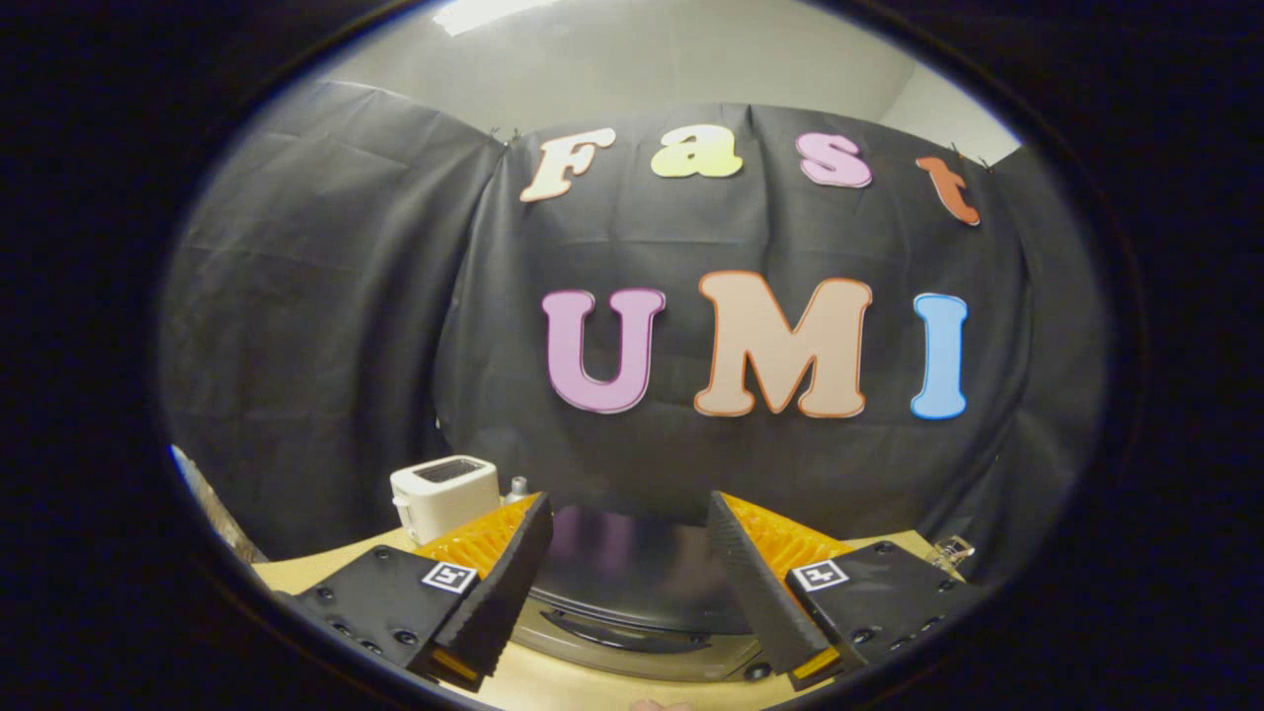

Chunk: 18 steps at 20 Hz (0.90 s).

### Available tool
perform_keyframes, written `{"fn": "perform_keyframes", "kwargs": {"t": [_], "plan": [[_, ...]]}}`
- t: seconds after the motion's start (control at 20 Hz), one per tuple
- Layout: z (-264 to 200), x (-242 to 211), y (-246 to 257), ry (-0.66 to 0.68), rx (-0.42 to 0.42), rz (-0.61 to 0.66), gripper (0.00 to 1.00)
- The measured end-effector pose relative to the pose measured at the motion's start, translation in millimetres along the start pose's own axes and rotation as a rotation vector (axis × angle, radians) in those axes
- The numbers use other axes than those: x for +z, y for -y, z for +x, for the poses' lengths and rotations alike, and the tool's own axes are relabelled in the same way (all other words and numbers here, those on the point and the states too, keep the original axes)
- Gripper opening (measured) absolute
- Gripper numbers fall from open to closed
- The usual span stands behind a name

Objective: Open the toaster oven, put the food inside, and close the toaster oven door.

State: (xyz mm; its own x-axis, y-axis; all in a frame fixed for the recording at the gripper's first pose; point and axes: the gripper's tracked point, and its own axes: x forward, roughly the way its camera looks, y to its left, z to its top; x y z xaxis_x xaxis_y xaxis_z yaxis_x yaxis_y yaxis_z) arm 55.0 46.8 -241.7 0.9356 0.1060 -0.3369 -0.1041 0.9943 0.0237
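Observation:
The toaster oven (632, 647) sits low between and just ahead of my fingers. Its dark glossy glass (632, 568) mirrors the wall, and a curved dark handle (622, 632) runs along the silver edge nearest me. I cannot tell from here whether the door is up or down. My gripper (628, 500) is open above it, with fingers wide apart and nothing between them. A small pinkish thing (660, 705) peeks in below the oven, too little of it to name.
A white slot toaster (444, 492) stands on the light wooden table (326, 568) beyond my left finger, with a small grey knob-like object (516, 486) beside it. A metal clip (951, 550) lies at the table's right end. Black cloth walls close behind.

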Motion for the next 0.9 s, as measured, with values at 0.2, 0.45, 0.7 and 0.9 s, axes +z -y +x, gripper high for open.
{"fn": "perform_keyframes", "kwargs": {"t": [0.2, 0.45, 0.7, 0.9], "plan": [[20.6, -63.8, -0.6, -0.132, -0.019, 0.023, 1.0], [27.0, -115.2, 1.0, -0.25, -0.051, 0.044, 1.0], [24.7, -123.3, 1.6, -0.265, -0.083, 0.102, 1.0], [15.5, -123.8, -0.5, -0.266, -0.102, 0.11, 1.0]]}}
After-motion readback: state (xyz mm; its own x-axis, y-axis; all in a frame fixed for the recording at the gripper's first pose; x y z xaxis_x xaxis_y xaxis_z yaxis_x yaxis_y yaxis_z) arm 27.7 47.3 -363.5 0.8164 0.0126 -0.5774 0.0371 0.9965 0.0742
